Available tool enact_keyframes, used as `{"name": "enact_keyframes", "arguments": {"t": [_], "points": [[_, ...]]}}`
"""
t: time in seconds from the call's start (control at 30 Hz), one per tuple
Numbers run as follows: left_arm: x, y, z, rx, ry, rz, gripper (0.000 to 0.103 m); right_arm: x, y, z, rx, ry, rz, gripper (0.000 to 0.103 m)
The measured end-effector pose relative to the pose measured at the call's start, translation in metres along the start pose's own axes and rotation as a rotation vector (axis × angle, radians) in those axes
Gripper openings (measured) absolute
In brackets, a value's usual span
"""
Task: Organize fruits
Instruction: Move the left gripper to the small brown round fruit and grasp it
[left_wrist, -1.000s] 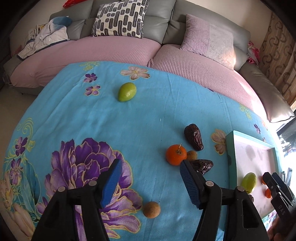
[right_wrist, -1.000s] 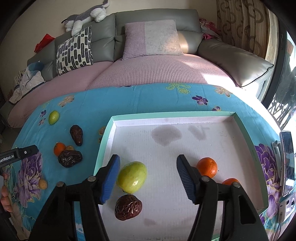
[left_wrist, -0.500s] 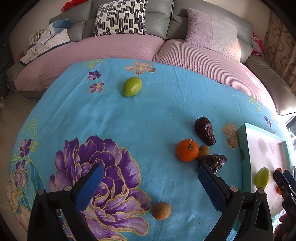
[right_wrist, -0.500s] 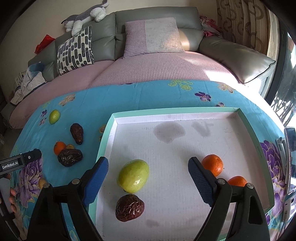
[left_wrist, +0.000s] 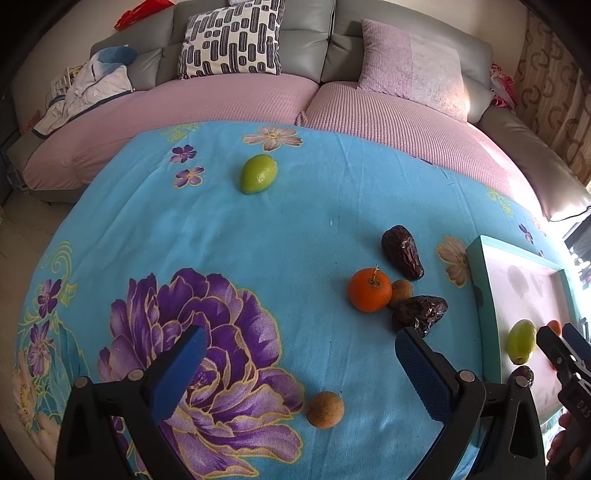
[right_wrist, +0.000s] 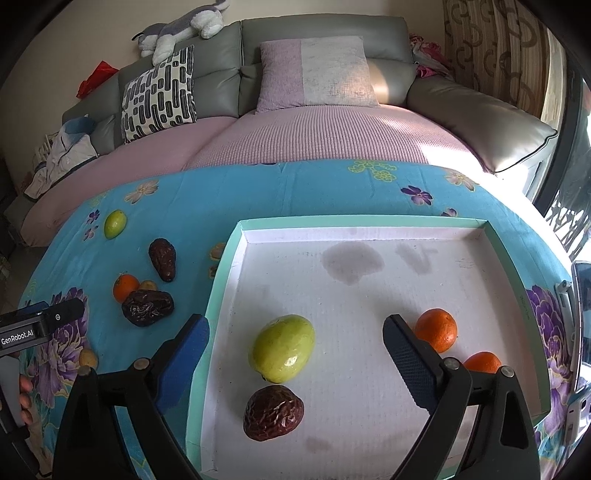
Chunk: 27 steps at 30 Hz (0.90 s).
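Note:
My left gripper (left_wrist: 299, 343) hangs open over the blue flowered cloth (left_wrist: 221, 236), nothing between its fingers. Ahead of it lie an orange (left_wrist: 369, 290), a small brown fruit (left_wrist: 402, 291) and two dark dates (left_wrist: 402, 247) (left_wrist: 419, 314). A second brown fruit (left_wrist: 325, 410) lies near the fingers, and a green fruit (left_wrist: 258, 173) sits far back. My right gripper (right_wrist: 295, 328) is open above the teal tray (right_wrist: 229, 258). A green fruit (right_wrist: 283, 347) and a date (right_wrist: 273, 408) lie between its fingers, two oranges (right_wrist: 436, 328) (right_wrist: 482, 362) beside the right finger.
A grey sofa with pink covers (left_wrist: 258, 96) and cushions curves behind the table. A phone (right_wrist: 581, 314) lies at the table's right edge beside the tray. A hand (right_wrist: 22, 398) holds the left gripper's body (right_wrist: 40, 317) at the left.
Both grippers have opened wider over the last second. The left one has drawn back slightly from the fruit on the cloth. No fruit has moved.

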<state>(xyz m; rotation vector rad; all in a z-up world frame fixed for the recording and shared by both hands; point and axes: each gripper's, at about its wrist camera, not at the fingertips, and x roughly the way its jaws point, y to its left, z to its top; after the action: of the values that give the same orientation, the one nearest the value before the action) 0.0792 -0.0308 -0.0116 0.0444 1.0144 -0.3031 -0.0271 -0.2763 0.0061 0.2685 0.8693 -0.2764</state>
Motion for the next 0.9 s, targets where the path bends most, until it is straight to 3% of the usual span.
{"name": "enact_keyframes", "arguments": {"t": [0.47, 0.73, 0.9], "points": [[0.005, 0.008, -0.021, -0.002, 0.073, -0.062, 0.099, 0.001, 0.033, -0.004, -0.036, 0.019, 0.041, 0.095], [0.013, -0.001, -0.027, 0.042, 0.129, -0.123, 0.055, 0.003, 0.044, -0.005, -0.054, 0.022, 0.046, 0.095], [0.015, -0.005, -0.029, 0.055, 0.152, -0.145, 0.039, 0.005, 0.047, -0.006, -0.064, 0.028, 0.045, 0.095]]}}
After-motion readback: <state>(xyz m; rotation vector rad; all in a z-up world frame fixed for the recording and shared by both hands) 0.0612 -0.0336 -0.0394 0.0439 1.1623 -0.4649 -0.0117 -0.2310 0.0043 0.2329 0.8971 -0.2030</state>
